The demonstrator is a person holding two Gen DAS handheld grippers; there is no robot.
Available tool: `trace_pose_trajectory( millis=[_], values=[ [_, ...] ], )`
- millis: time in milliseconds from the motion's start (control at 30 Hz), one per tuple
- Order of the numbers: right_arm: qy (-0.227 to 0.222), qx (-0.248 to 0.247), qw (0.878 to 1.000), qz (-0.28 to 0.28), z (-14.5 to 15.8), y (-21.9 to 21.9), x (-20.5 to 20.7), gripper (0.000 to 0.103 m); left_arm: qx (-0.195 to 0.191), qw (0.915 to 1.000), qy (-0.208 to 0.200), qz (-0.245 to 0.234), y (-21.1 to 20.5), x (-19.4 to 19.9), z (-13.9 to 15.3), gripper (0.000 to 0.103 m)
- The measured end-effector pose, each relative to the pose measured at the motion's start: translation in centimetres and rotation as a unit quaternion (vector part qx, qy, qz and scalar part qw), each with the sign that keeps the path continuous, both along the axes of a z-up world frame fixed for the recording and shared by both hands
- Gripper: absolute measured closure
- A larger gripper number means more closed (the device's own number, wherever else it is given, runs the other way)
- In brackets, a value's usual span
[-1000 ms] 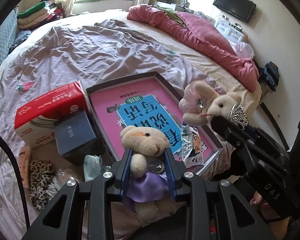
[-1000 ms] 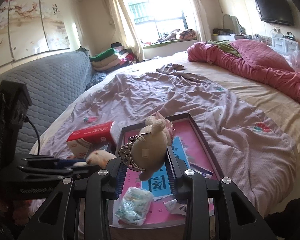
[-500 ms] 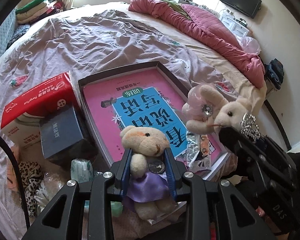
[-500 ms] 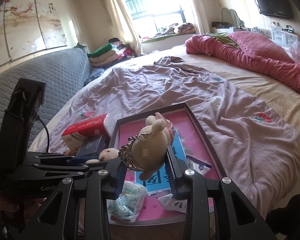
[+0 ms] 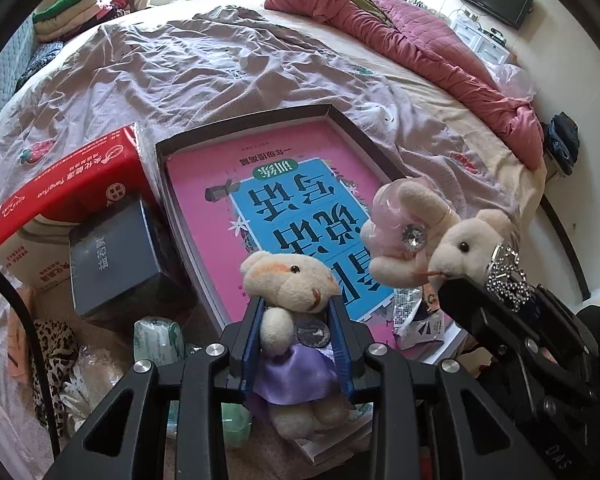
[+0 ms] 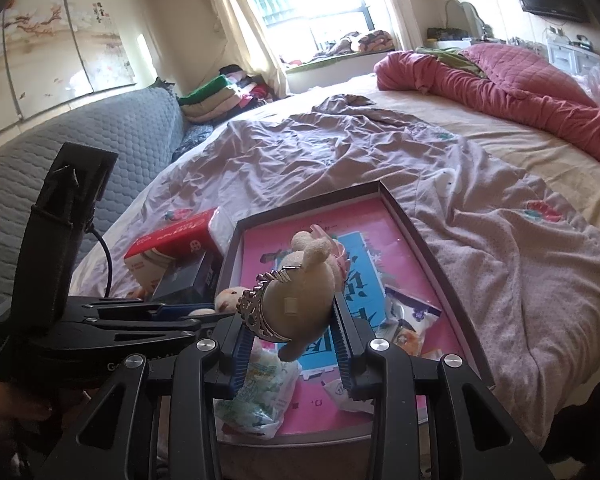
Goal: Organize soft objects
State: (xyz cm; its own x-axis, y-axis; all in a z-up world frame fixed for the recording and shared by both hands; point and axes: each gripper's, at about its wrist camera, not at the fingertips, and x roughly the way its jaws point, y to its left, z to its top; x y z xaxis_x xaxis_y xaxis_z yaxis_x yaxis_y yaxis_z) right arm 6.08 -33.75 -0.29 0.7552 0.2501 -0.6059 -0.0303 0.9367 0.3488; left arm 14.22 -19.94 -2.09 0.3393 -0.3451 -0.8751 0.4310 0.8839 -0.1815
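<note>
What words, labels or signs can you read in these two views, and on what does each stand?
"训练": green patch on the pink book, upside down.
"写话" and "说话": the book's blue panel, upside down.
"DAS": side of the right tongs, upside down.
Red tissue pack: print too blurred to read.
Dark box: lettering too blurred to read.

The bed (image 5: 228, 64) lies open across its far half. At its near edge the tray (image 5: 364, 136), the red tissue box (image 5: 72, 184) and the dark box (image 5: 116, 256) block passage.
</note>
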Motion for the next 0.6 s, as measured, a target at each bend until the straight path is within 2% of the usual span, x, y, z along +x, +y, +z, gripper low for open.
trace_pose_trajectory(
  millis=[167, 600],
  values=[
    [0.003, 0.005, 1.000, 0.007, -0.5, 0.4, 0.3, 0.066, 0.007, 1.0000, 0.003, 0.001, -0.3, 0.6, -0.5, 0.071],
    [0.046, 0.028, 0.999, 0.000, -3.5, -0.6, 0.9, 0.066, 0.008, 0.9999, 0.007, 0.000, -1.0, 1.2, -1.9, 0.071]
  ],
)
